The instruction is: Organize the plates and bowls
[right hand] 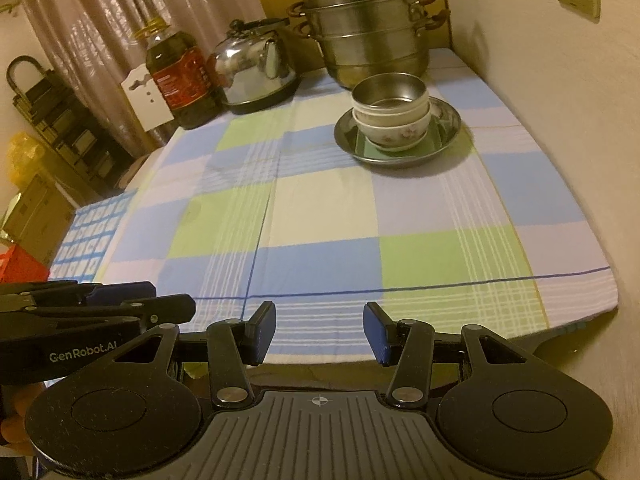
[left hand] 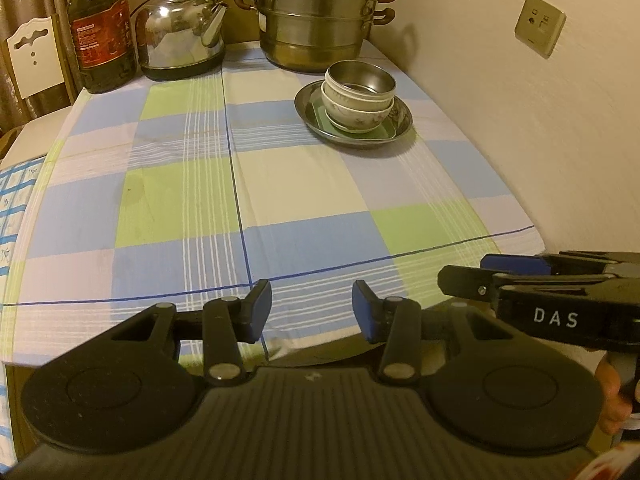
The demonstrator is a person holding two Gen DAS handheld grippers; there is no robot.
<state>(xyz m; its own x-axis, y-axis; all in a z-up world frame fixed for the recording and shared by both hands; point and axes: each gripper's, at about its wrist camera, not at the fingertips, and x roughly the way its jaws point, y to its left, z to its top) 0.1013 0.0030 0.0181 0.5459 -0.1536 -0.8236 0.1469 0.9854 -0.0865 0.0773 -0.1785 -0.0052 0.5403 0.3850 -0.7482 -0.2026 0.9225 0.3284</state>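
A stack of bowls (left hand: pixel 358 98) (right hand: pixel 391 114) stands far across the checked tablecloth: a steel bowl (left hand: pixel 362 76) (right hand: pixel 390 88) nested in white flowered ceramic bowls, on a small green dish (left hand: pixel 360 130) (right hand: pixel 394 148) inside a round metal plate (left hand: pixel 404 124) (right hand: pixel 450 128). My left gripper (left hand: pixel 312 312) hovers over the near table edge, open with nothing between its blue pads. My right gripper (right hand: pixel 320 332) is also open and empty at the near edge. Each gripper shows sideways in the other's view, the right gripper (left hand: pixel 480 272) at the right edge, the left gripper (right hand: pixel 160 298) at the left edge.
A steel steamer pot (left hand: pixel 316 16) (right hand: pixel 368 28), a kettle (left hand: pixel 182 32) (right hand: pixel 256 68) and an oil bottle (left hand: pixel 100 32) (right hand: pixel 180 80) line the table's far side. A wall with sockets (left hand: pixel 540 24) runs along the right. A chair back (left hand: pixel 34 56) and boxes stand left.
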